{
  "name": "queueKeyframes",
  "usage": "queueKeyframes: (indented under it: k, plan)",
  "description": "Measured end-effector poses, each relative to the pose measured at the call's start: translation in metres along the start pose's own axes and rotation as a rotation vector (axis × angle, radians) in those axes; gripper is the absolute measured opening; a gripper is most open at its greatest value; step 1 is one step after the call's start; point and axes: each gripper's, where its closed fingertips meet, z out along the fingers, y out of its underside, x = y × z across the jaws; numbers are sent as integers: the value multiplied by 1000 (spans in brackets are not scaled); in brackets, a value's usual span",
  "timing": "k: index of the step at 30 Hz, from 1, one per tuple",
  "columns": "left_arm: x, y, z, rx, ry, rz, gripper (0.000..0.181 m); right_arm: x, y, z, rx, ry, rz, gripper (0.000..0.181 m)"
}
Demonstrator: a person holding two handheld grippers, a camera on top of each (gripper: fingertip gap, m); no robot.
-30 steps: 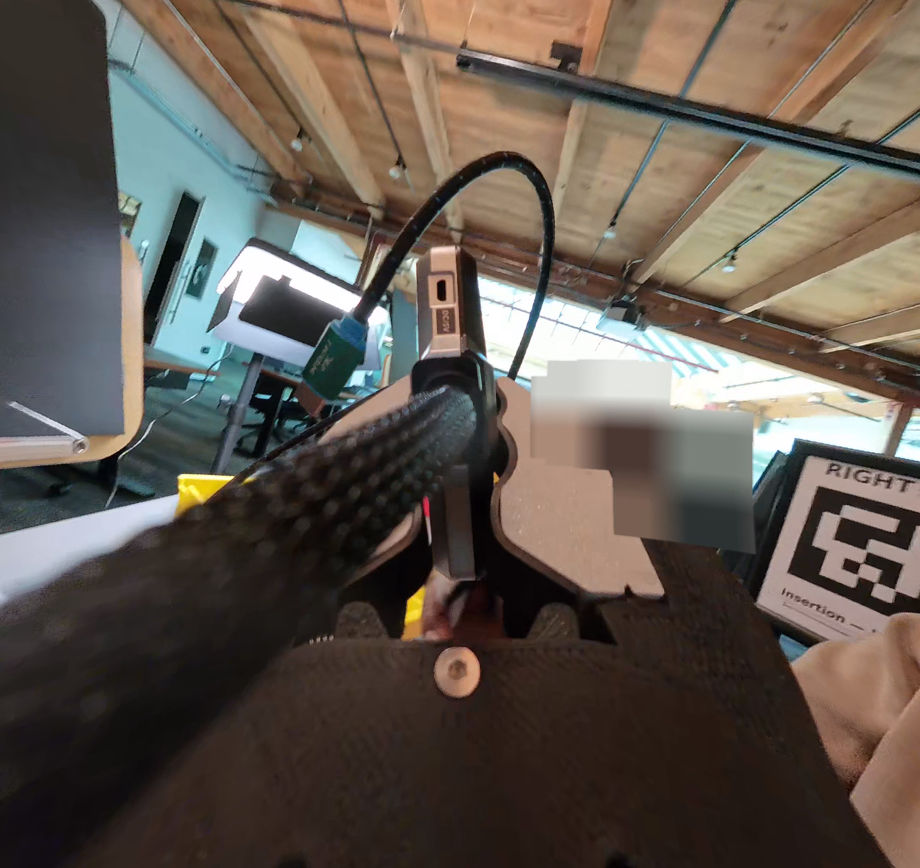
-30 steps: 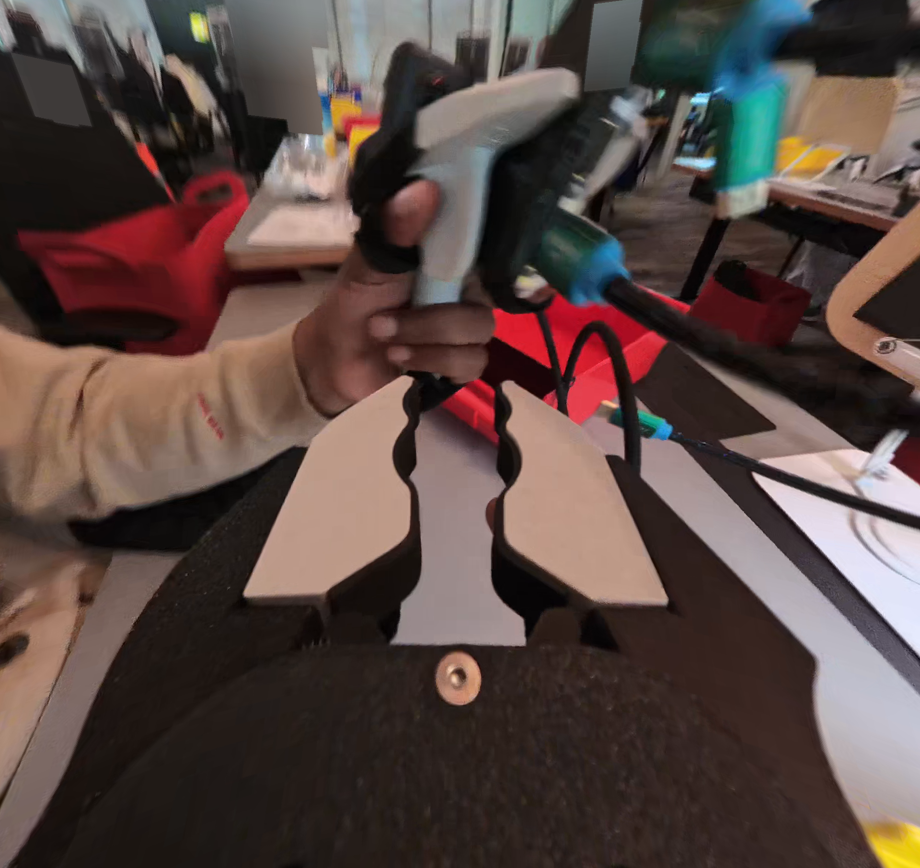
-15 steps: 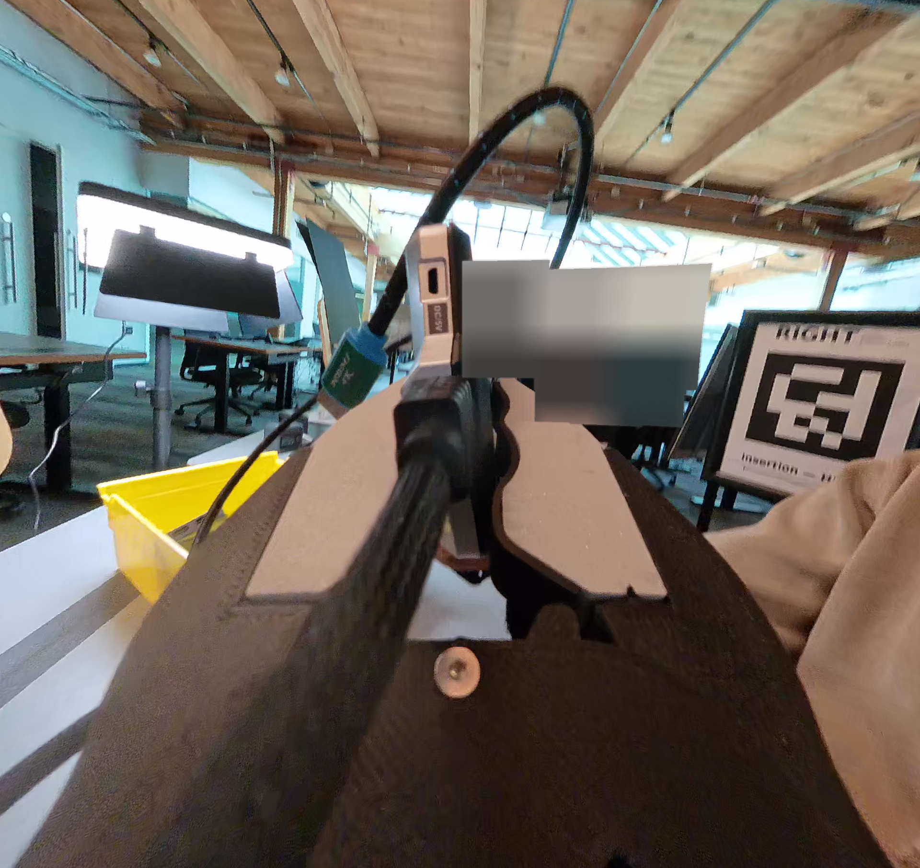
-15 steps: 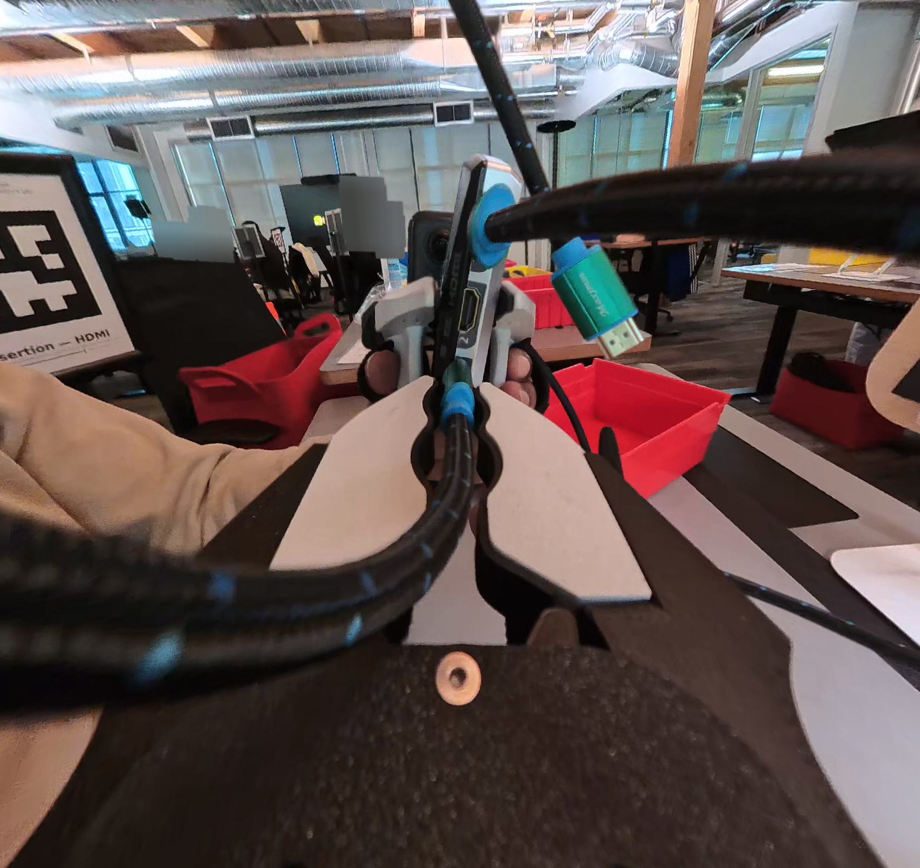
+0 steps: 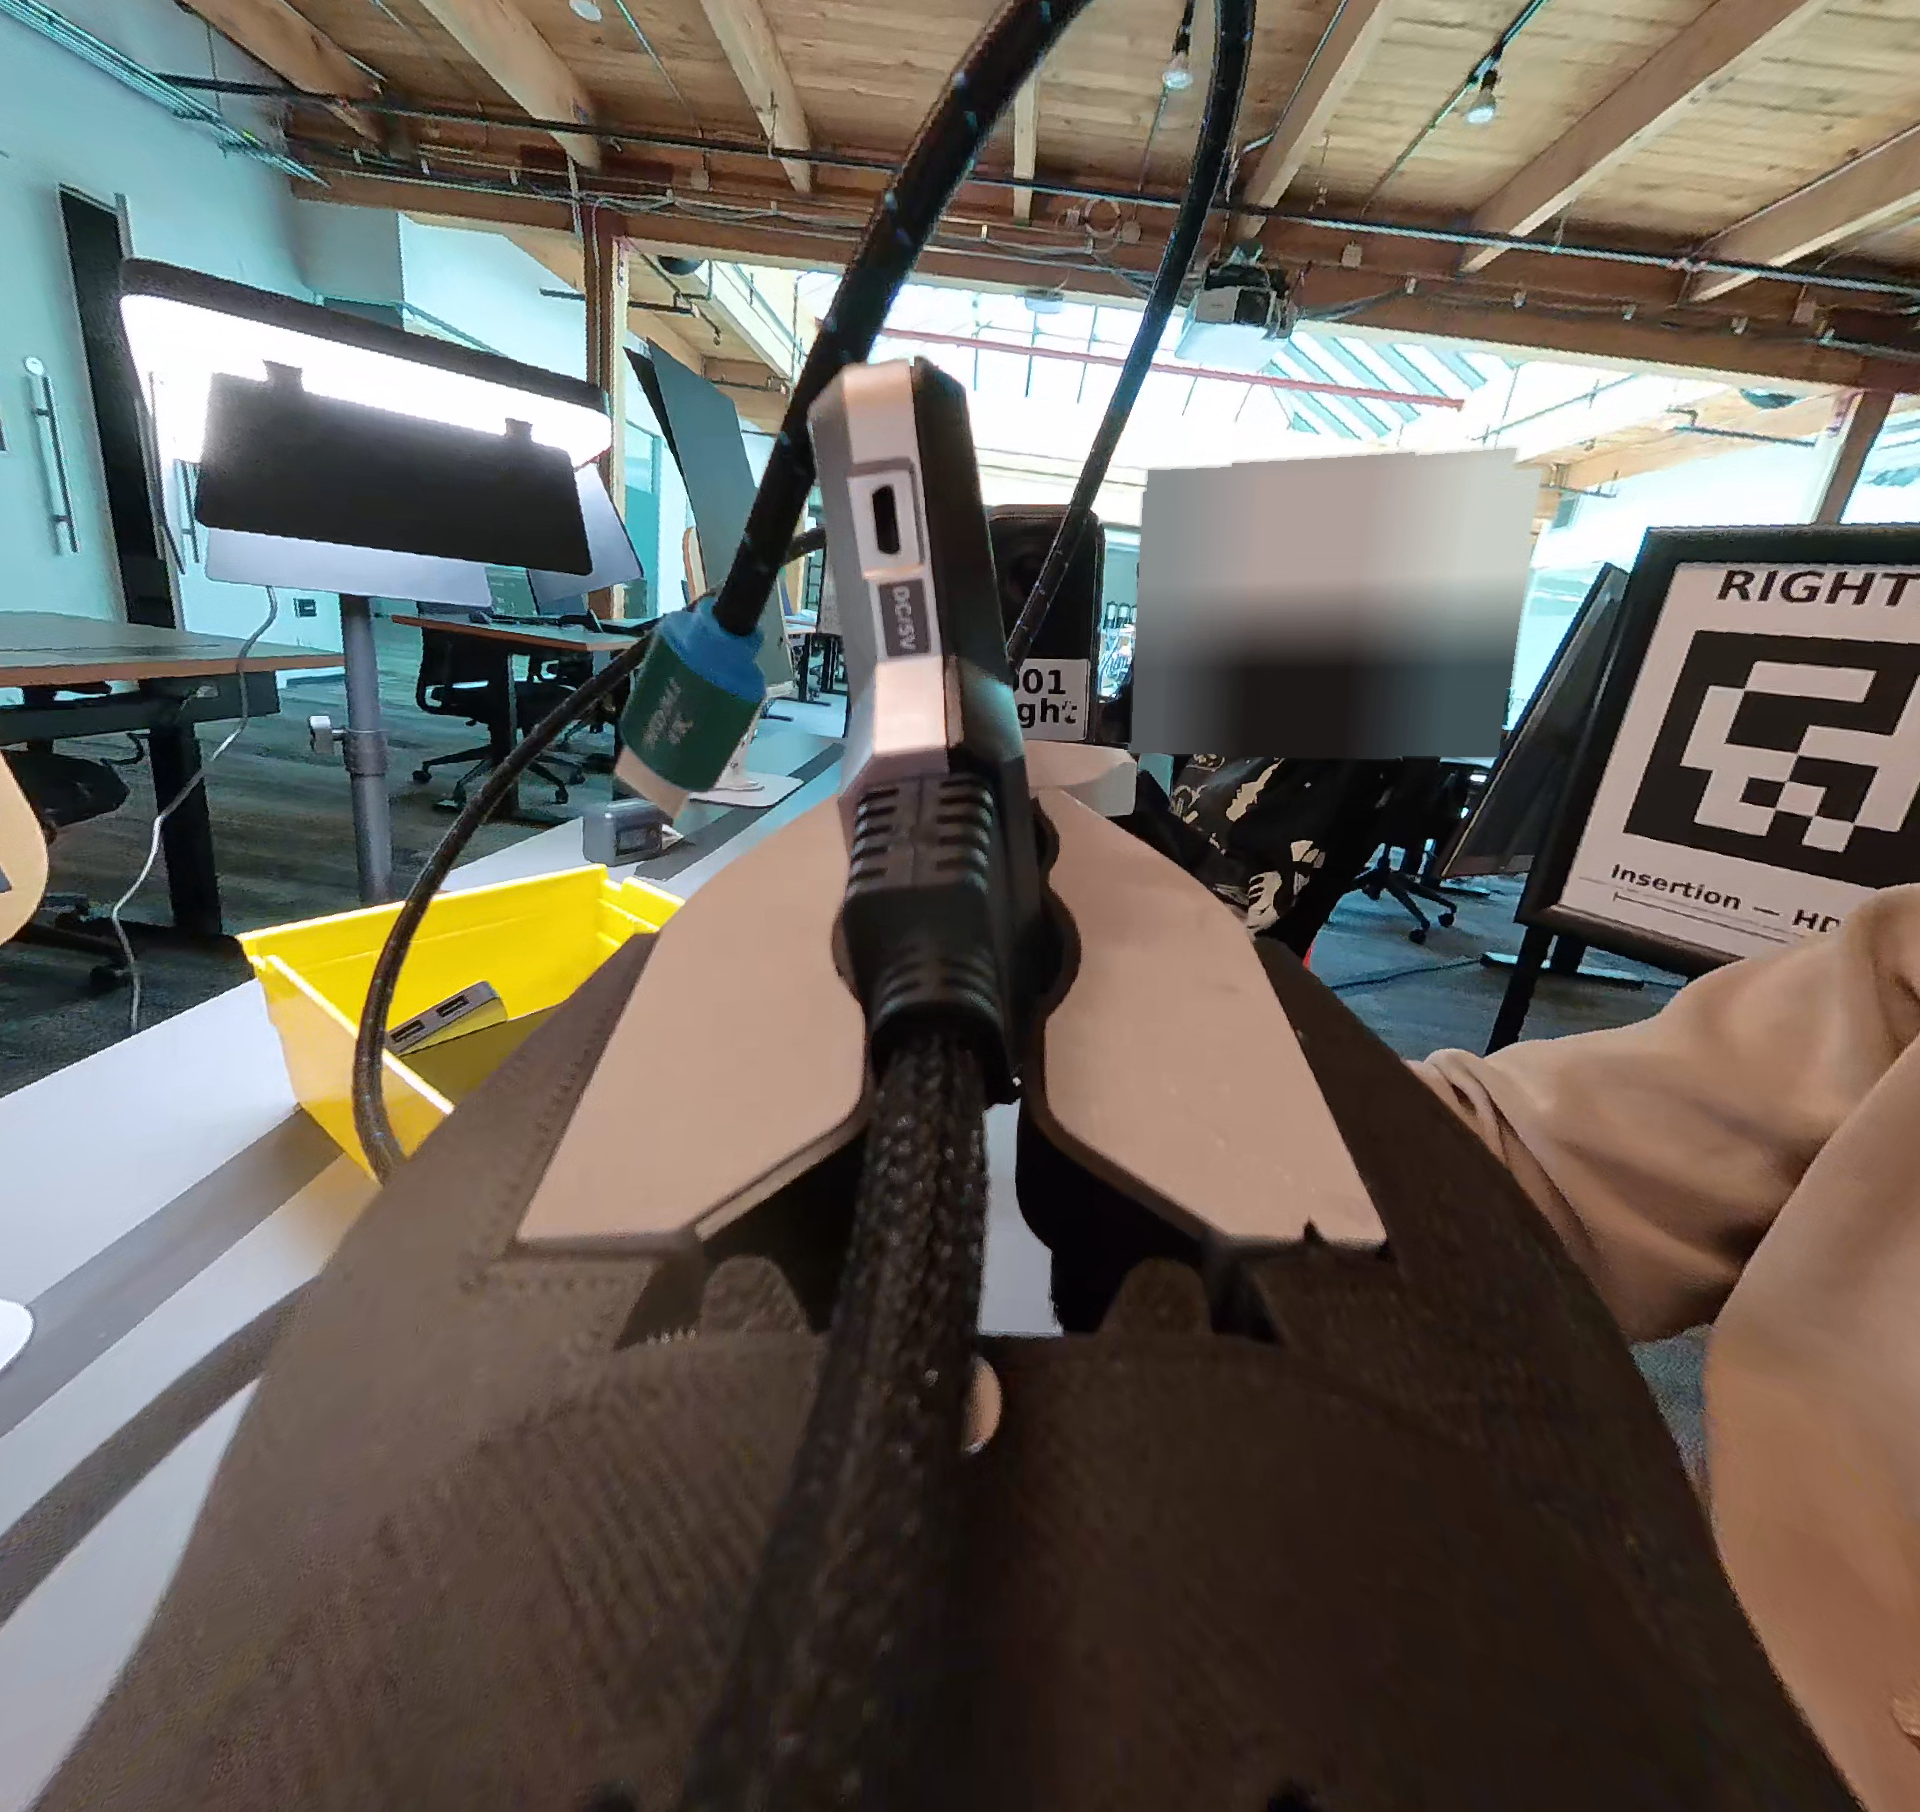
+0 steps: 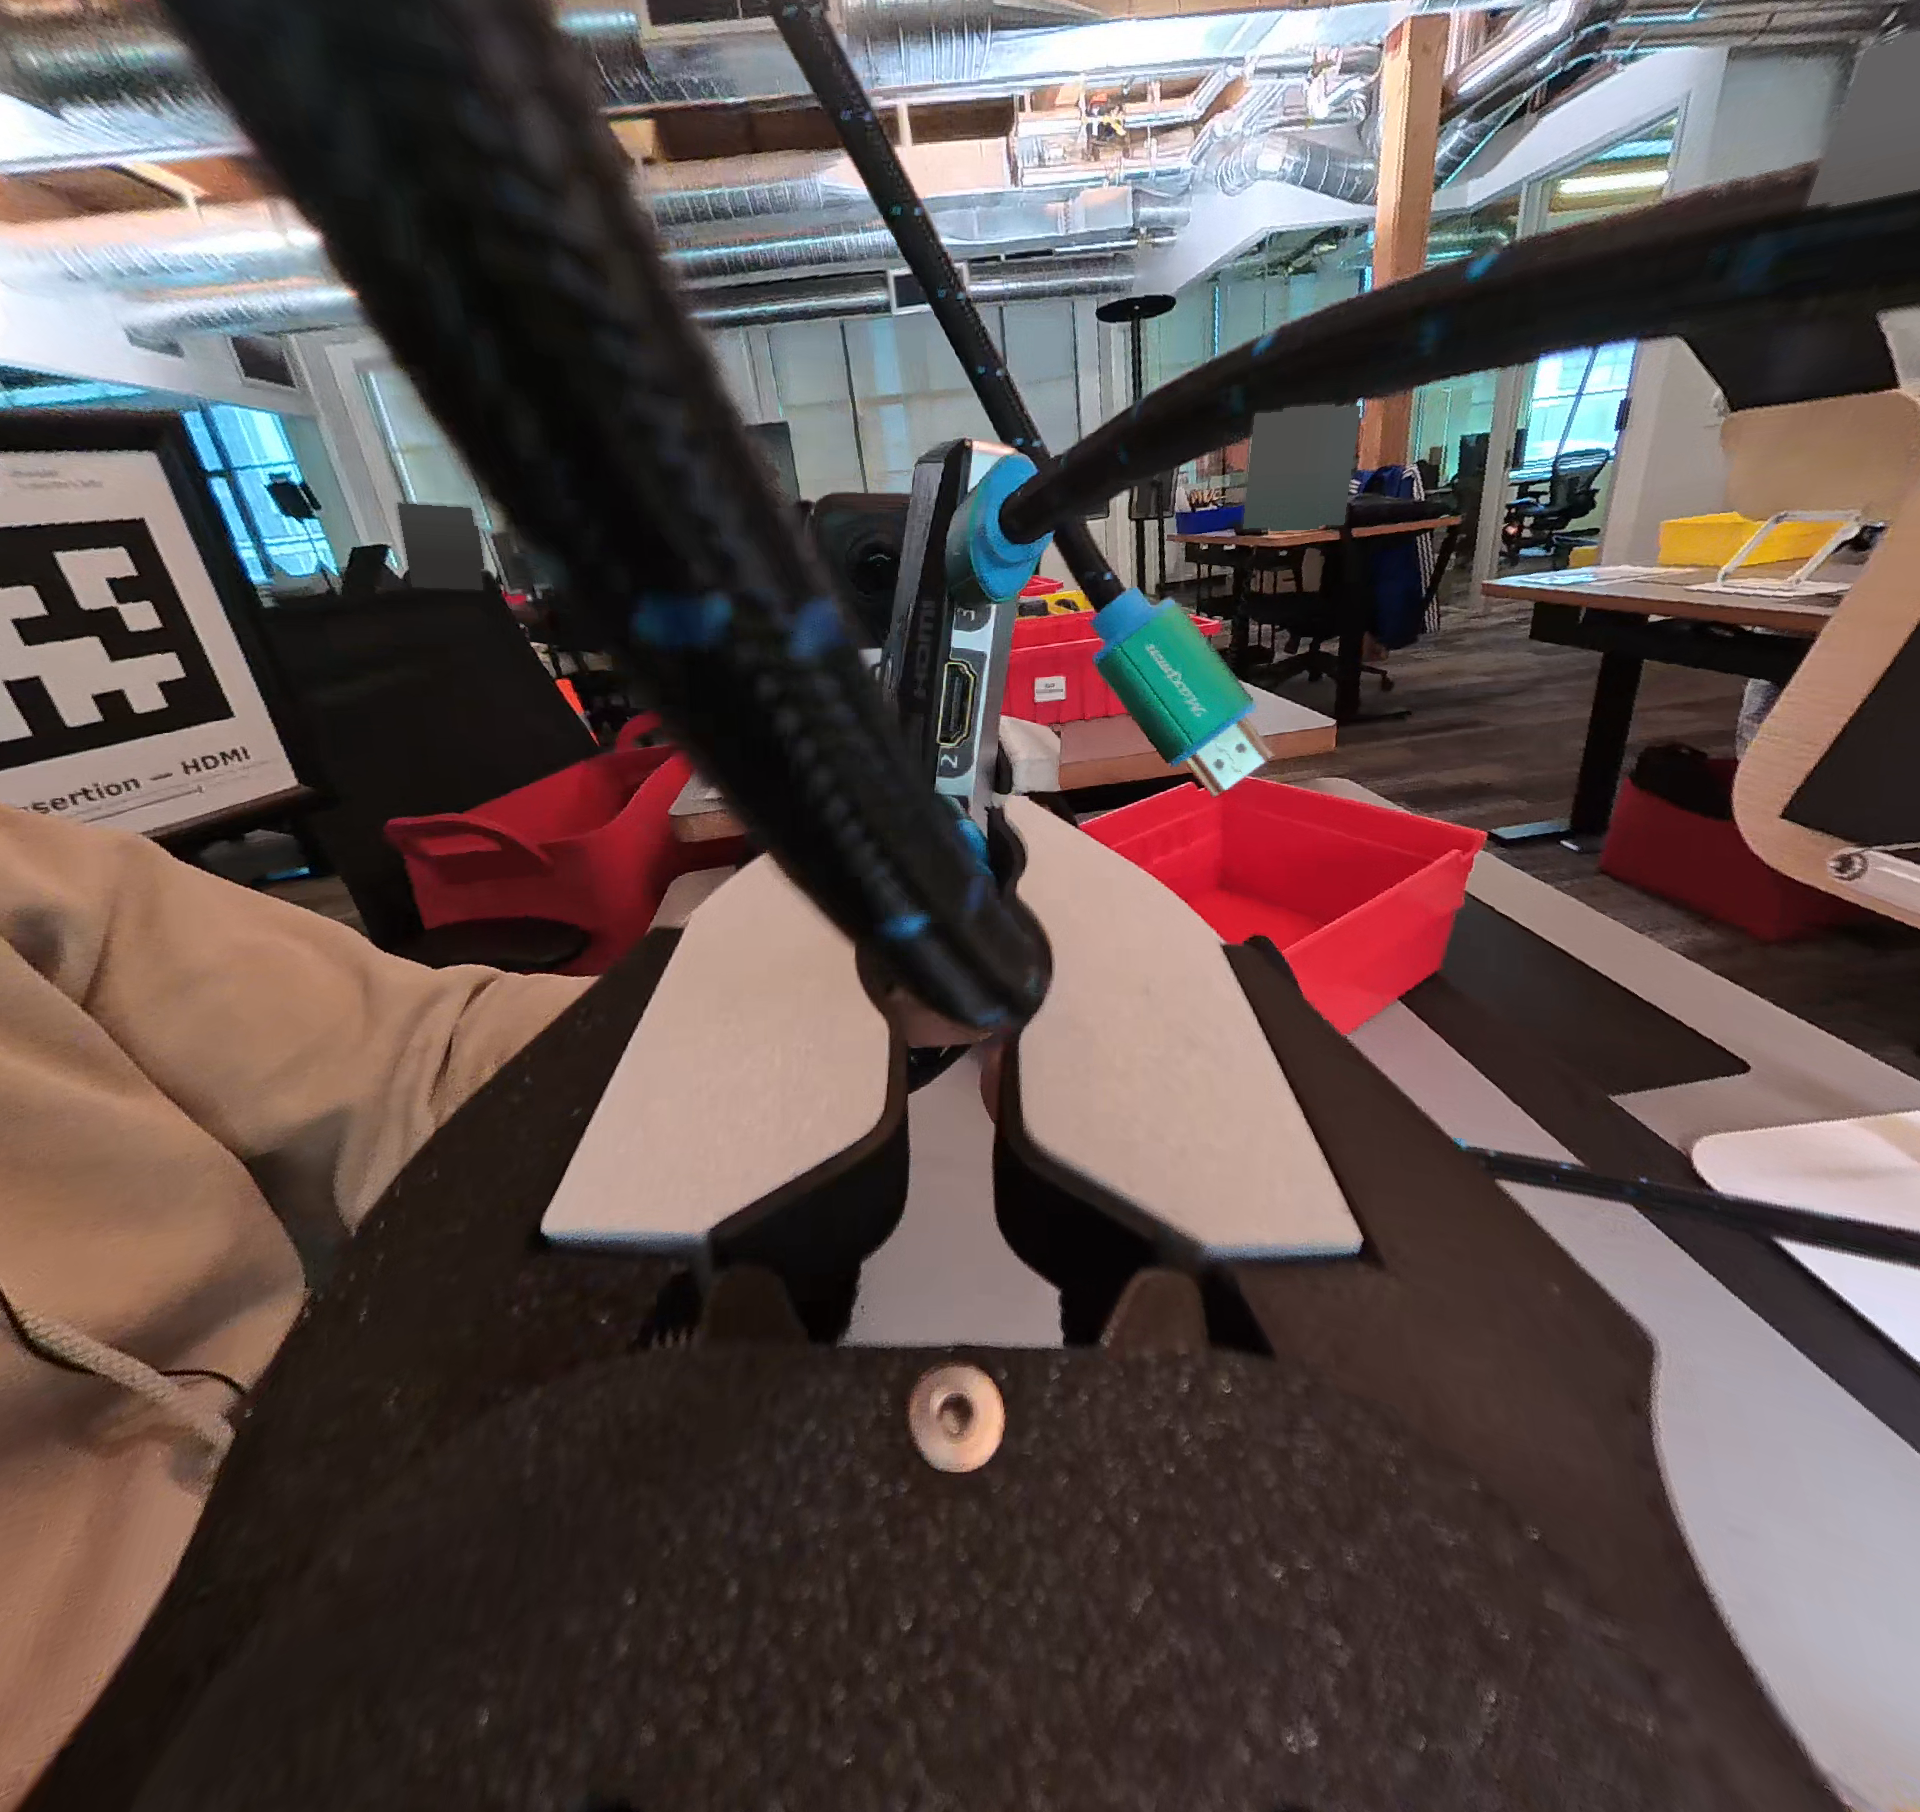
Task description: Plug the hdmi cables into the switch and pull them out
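Left gripper (image 5: 940, 915) is pinching the black HDMI plug (image 5: 928, 905) that sits in the bottom of the grey switch (image 5: 902, 567), held upright in mid-air. Right gripper (image 6: 951, 915) is clamped on a braided cable (image 6: 582, 391) under the switch. A loose green plug (image 6: 1179, 692) dangles over the red bin (image 6: 1340, 889).

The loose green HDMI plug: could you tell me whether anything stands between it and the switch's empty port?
Nothing visible does: the green plug hangs free right of the switch, open air to the empty port. Its tip points down and away.
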Motion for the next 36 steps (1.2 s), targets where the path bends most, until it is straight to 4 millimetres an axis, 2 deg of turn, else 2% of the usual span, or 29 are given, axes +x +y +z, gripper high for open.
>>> queueKeyframes:
  k: [7, 19, 25, 29, 30, 31, 32, 33, 34, 36]
  plan:
    - [2, 5, 5, 5, 7, -21, 23, -1, 2, -7, -35, -8, -50, 13]
    - [2, 7, 3, -26, 28, -37, 23, -3, 8, -12, -82, -52, -24, 12]
    - [5, 10, 3, -82, 33, 14, 23, -4, 10, -13, -123, -76, -38, 11]
    - [11, 17, 10, -151, 40, 73, 23, -9, 13, -23, -145, -126, -76, 12]
    - [10, 13, 7, -135, 40, 69, 23, -9, 11, -26, -137, -132, -83, 12]
    - [2, -3, -5, -59, 12, 46, 23, -6, -5, -39, -48, -132, -64, 11]
    - [-10, -25, -27, 30, -9, 15, 23, 3, -32, -66, 79, -110, -28, 11]
    - [-17, -39, -47, 59, -24, 28, 22, 14, -49, -96, 136, -38, -46, 11]
    - [-20, -43, -59, 34, -52, 68, 22, 24, -57, -121, 137, 55, -71, 11]
    - [-23, -47, -66, 0, -102, 101, 22, 49, -61, -156, 83, 265, -88, 11]
